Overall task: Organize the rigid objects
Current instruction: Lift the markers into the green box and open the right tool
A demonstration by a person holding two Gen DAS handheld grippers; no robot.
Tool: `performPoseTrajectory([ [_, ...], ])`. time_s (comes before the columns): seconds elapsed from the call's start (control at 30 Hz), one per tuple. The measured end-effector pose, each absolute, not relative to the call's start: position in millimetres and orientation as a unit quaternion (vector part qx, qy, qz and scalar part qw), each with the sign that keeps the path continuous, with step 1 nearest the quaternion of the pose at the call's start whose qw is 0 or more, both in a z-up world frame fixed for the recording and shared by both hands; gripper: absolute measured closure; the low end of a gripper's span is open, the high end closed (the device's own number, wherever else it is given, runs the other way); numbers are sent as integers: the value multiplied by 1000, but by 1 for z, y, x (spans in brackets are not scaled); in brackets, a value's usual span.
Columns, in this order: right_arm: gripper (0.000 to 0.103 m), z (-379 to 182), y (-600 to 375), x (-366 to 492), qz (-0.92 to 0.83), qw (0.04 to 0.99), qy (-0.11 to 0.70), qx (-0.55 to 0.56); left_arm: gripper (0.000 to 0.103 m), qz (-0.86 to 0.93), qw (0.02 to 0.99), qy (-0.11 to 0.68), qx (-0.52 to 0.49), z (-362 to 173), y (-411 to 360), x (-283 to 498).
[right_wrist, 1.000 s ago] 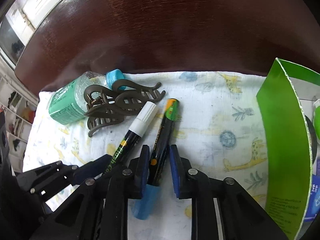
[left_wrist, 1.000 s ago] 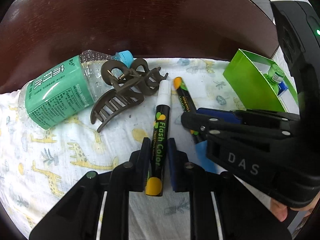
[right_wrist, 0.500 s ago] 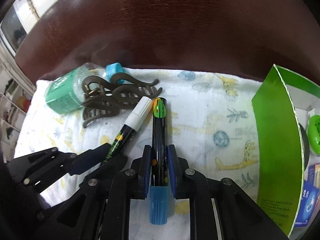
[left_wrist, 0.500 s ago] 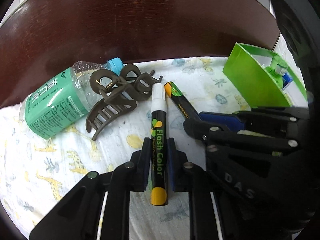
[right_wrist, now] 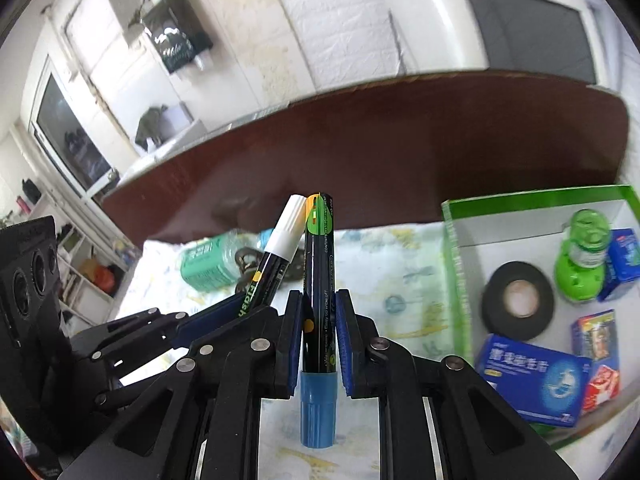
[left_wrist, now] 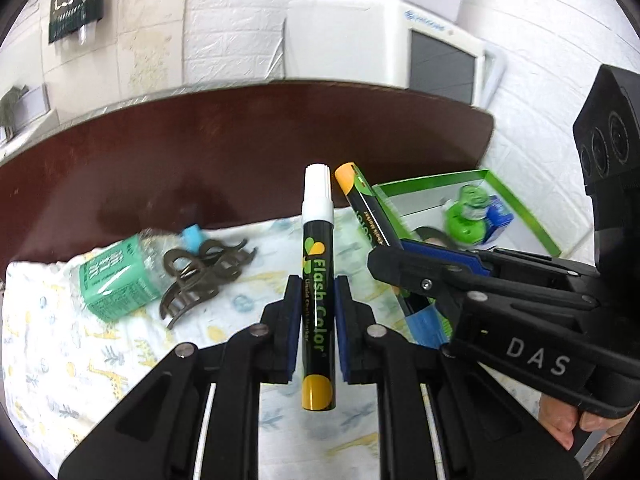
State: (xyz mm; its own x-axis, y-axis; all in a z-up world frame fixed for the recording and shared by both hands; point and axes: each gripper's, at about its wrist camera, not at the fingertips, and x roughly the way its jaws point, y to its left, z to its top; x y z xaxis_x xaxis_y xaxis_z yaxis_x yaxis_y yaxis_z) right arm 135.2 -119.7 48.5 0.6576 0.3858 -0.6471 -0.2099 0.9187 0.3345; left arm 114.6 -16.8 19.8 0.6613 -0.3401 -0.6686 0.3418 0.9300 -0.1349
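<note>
My left gripper point(left_wrist: 317, 312) is shut on a black white-capped marker point(left_wrist: 317, 280) and holds it tilted up above the cloth. My right gripper point(right_wrist: 317, 332) is shut on a black blue-capped marker point(right_wrist: 319, 288), also lifted. The two markers stand side by side; the white-capped marker also shows in the right wrist view point(right_wrist: 276, 256), and the blue-capped one in the left wrist view point(left_wrist: 368, 224). A green-labelled bottle point(left_wrist: 116, 280) and a brown hair claw point(left_wrist: 200, 280) lie on the patterned cloth point(left_wrist: 80, 360) to the left.
A green box point(right_wrist: 456, 264) at the right holds a tape roll point(right_wrist: 518, 300), a green bottle point(right_wrist: 584, 256) and several small cartons. The dark wooden table point(left_wrist: 240, 140) lies beyond the cloth, with a white appliance point(left_wrist: 400, 48) behind it.
Both grippers have lifted their markers off the cloth and tilted upward, so the room behind the table has come into view. The bottle and hair claw stayed put.
</note>
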Motion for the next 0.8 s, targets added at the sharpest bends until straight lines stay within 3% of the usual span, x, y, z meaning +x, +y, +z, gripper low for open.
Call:
performPoseTrajectory([
  [0.43, 85, 60, -263, 101, 66, 919, 335, 198, 89, -252, 898, 358, 30, 44, -119, 107],
  [0.8, 85, 28, -296, 117, 72, 904, 361, 217, 89, -253, 882, 393, 53, 20, -165, 123],
])
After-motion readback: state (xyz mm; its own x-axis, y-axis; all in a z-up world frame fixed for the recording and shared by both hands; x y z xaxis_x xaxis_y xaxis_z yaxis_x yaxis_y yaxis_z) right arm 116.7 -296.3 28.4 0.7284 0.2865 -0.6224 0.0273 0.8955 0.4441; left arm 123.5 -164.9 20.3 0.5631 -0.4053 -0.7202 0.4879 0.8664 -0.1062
